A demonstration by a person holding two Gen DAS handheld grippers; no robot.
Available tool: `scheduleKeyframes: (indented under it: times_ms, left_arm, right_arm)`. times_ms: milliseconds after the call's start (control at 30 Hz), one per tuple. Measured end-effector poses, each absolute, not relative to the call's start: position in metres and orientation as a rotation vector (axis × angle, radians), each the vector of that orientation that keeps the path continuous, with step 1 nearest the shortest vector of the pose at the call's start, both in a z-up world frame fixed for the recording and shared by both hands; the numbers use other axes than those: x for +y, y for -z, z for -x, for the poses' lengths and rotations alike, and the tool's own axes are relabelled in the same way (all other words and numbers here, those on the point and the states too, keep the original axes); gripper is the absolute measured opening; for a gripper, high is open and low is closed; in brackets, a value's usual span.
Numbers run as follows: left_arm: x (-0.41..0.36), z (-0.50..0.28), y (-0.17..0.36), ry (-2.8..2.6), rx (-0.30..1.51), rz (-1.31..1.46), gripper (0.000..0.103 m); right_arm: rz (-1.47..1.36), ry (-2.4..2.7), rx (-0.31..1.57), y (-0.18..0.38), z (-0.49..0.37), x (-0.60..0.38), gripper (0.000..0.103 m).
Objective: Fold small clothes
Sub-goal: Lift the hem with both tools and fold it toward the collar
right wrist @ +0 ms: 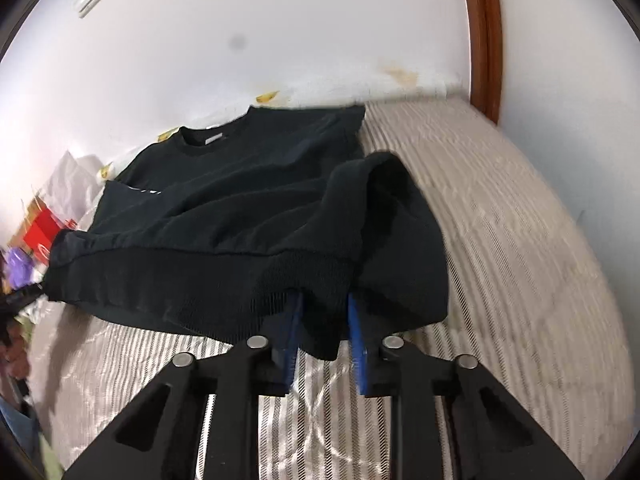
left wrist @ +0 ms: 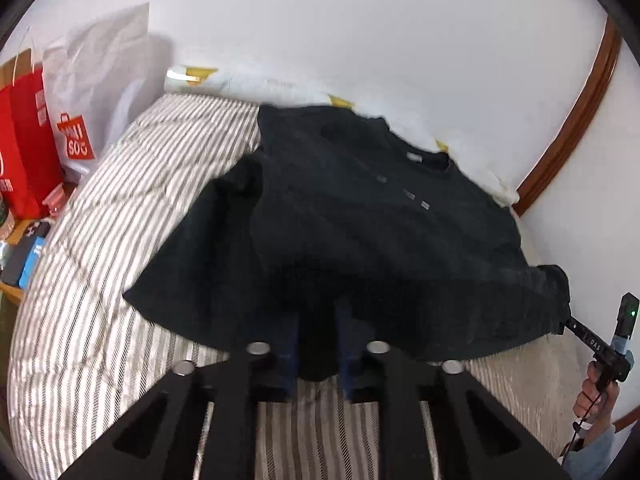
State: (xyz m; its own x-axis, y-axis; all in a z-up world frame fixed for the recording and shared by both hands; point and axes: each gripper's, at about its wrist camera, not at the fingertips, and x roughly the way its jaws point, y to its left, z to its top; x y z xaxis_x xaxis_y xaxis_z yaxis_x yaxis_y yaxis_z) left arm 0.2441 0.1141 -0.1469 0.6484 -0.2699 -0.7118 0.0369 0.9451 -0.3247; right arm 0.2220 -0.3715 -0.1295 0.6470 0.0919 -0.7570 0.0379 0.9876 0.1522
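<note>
A small black sweatshirt (left wrist: 360, 232) lies spread on a striped bed cover (left wrist: 120, 264), collar toward the wall. Its ribbed hem is lifted off the bed at both near corners. My left gripper (left wrist: 318, 340) is shut on the hem near its left corner; the blue pads (left wrist: 289, 354) are mostly under the cloth. My right gripper (right wrist: 324, 328) is shut on the hem near its right corner, with a sleeve (right wrist: 400, 216) bunched over it. The sweatshirt also shows in the right wrist view (right wrist: 240, 208). The right gripper shows at the hem's far corner in the left view (left wrist: 568, 322).
White wall runs along the bed's far side. A brown wooden frame (left wrist: 576, 112) stands at the right. Red and white shopping bags (left wrist: 48, 128) and a cluttered bedside table (left wrist: 20, 252) stand at the left. Striped cover (right wrist: 520, 240) extends right of the sweatshirt.
</note>
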Motion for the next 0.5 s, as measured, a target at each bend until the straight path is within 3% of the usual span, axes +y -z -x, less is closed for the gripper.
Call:
scheduleKeyframes:
  times_ms: [500]
  left_arm:
    - [0.114, -0.300, 0.094, 0.170, 0.717, 0.293, 0.006]
  right_arm:
    - [-0.306, -0.149, 0.682, 0.062, -0.273, -0.375, 0.008]
